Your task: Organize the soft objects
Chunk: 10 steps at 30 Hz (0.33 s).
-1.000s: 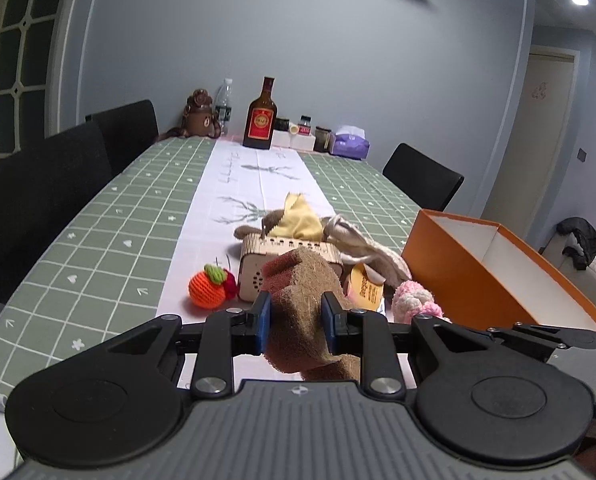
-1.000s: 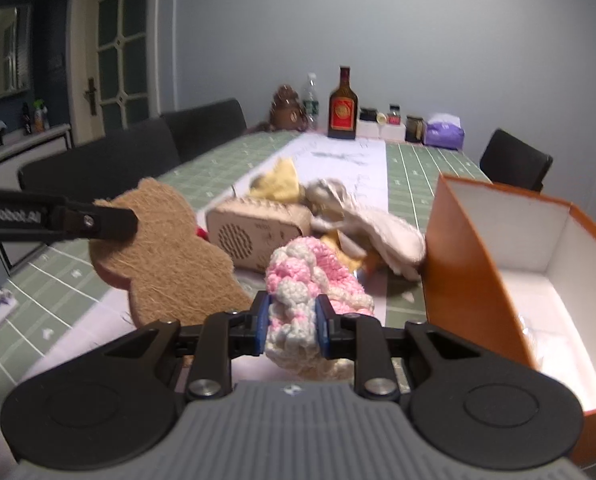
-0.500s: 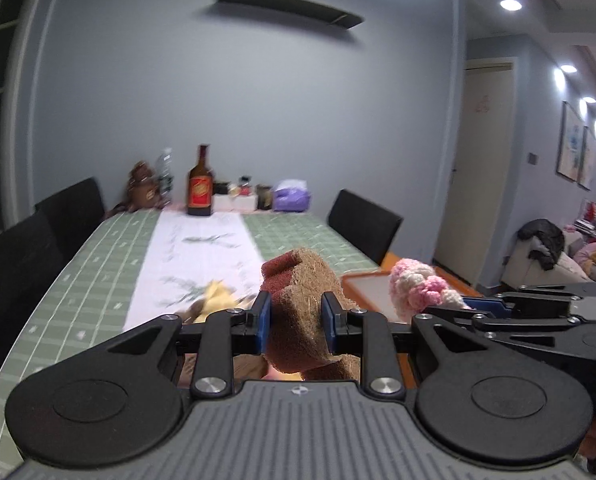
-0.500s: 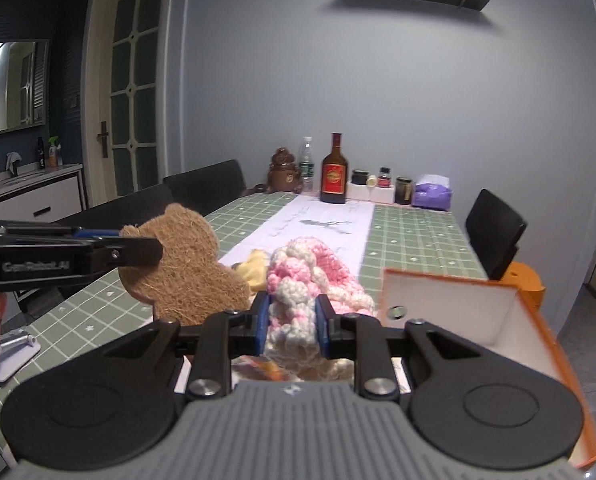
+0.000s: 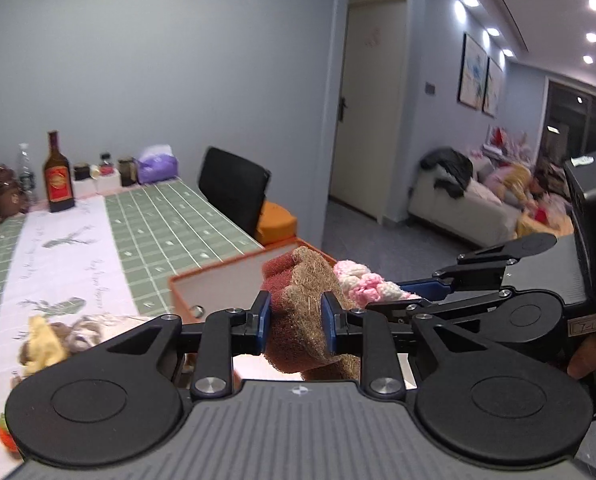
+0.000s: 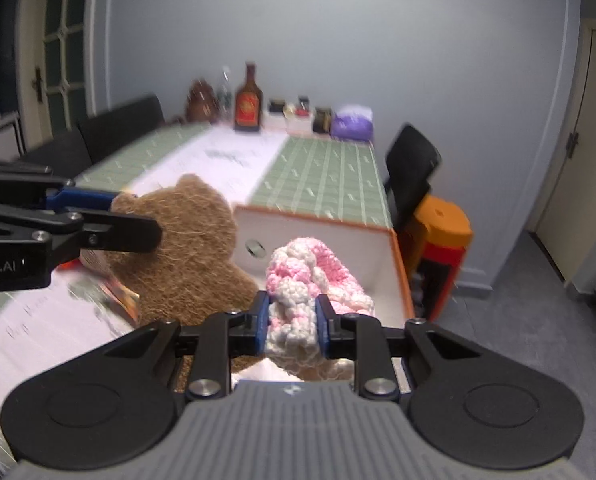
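- While both tools hang above the orange box [image 6: 398, 256], the left gripper [image 5: 295, 322] has its jaws clamped on the brown bear sponge [image 5: 302, 300].
- The right gripper [image 6: 291, 326] pinches the pink crochet piece [image 6: 310, 276], just right of the sponge.

Both views are dim and bluish-grey, the room lit by small recessed ceiling spotlights [image 5: 470, 1] that flare white at the upper right of the left wrist view. Fisheye distortion bows the walls and door frames towards the picture edges. The right wrist view is smeared with motion blur, so the dark glass bottle with the red label [image 6: 248, 104] at the far end of the surface is soft, while the left wrist view is sharper.
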Motion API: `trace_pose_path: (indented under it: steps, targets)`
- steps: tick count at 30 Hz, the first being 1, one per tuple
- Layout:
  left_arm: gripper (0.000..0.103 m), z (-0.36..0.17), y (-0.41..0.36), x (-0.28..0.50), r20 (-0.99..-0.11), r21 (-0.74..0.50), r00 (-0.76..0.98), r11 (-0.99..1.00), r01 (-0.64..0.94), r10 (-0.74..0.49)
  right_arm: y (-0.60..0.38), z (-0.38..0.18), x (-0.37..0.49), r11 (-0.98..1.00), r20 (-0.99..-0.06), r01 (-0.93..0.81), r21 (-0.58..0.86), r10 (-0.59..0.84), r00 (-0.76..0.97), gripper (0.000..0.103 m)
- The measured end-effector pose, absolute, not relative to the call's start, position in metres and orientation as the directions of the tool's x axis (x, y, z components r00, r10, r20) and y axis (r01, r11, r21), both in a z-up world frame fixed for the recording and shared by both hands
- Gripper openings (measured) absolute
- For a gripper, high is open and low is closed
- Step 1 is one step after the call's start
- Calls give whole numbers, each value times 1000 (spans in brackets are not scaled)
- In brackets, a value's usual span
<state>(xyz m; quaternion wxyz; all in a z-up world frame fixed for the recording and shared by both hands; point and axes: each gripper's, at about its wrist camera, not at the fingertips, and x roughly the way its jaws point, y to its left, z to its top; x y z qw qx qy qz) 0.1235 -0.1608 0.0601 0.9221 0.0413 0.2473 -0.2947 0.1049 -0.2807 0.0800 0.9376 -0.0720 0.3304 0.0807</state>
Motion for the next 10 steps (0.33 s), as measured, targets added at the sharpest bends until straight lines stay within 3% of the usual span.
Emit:
trace_pose_path:
  steps: [10]
  targets:
    - [30, 6, -199, 163, -646, -148, 542, 784, 602, -538, -325, 30, 138, 973, -807, -231, -10, 129, 577, 23]
